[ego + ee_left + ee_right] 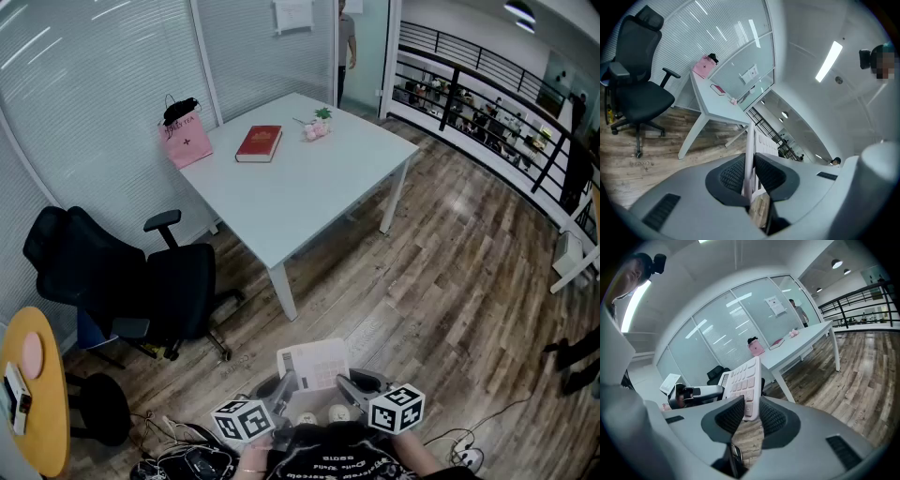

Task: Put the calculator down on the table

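Calculator (314, 364) clamped by L tool (285, 384) & R tool (348, 382) at opp. edges, table (309, 192) well apart.

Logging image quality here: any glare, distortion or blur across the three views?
Head view: fisheye bend, even light, sharp, no glare on the table. Left gripper view: dark corners, ceiling lamp blown out, light strips mirrored in the glass. Right gripper view: strong bend, dark corners, calculator crisp.

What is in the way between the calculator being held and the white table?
Nothing visible. The calculator, gripped by the left hand-held gripper and the right hand-held gripper, has only wooden floor before the table. The office chair stands off left; the red book and pink bag sit at the table's far end.
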Motion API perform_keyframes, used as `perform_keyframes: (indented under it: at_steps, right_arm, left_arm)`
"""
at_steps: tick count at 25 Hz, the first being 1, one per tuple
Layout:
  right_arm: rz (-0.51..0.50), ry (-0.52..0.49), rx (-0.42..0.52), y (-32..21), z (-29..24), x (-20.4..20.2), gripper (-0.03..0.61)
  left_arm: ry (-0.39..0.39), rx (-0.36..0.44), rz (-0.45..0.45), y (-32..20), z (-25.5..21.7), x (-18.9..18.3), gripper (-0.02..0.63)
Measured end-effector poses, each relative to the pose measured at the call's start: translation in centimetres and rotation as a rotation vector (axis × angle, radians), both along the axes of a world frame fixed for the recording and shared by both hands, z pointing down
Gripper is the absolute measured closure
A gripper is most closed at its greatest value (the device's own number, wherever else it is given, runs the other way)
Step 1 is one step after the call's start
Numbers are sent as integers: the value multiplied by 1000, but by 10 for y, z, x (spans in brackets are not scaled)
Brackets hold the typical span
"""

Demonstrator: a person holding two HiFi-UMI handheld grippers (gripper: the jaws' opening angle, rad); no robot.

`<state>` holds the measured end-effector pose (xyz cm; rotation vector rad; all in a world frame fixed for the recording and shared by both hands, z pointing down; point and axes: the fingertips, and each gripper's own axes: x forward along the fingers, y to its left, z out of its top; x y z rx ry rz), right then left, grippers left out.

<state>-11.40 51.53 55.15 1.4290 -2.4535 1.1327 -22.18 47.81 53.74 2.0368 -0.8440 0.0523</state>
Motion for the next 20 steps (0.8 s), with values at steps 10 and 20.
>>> perform_keyframes:
  at_steps: [10, 20]
  right_arm:
    - [-3, 5, -17, 2, 6, 6, 469]
    - [34, 15, -18, 2, 8, -1, 459]
  left_arm:
    - [-21, 9, 16, 1, 1, 7, 545]
    - [-6, 48, 101, 3, 0, 2, 548]
